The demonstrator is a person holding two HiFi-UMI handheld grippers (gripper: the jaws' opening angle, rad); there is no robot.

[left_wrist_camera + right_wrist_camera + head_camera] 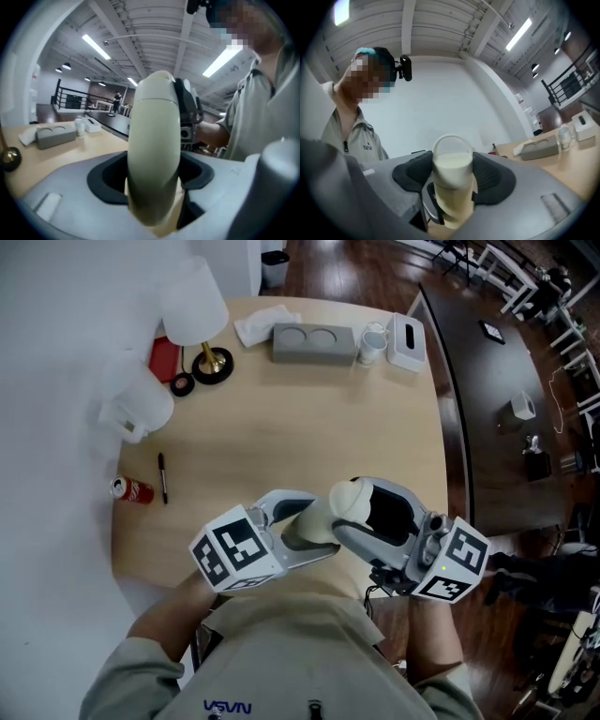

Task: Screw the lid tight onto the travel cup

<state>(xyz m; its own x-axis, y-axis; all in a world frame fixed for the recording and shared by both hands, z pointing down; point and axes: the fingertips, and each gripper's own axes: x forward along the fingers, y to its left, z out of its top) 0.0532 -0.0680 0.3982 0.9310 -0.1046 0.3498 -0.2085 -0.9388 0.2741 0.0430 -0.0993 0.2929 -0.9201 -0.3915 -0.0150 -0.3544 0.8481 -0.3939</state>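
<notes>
A cream travel cup (314,523) lies level above the table's near edge, held between both grippers. My left gripper (298,529) is shut on the cup's body (154,150), which fills the space between its jaws in the left gripper view. My right gripper (364,512) comes from the other side, and its black pads (491,174) press on the pale lid (451,168) at the cup's end (351,495). The lid's loop handle (451,138) stands above it. In the left gripper view the right gripper (188,110) shows behind the cup's far end.
On the wooden table (309,427) stand a white lamp (197,306), a grey two-hole holder (314,343), a white mug (372,341) and a tissue box (406,341) at the back. A white jug (141,409), a pen (162,476) and a red can (131,490) lie at the left.
</notes>
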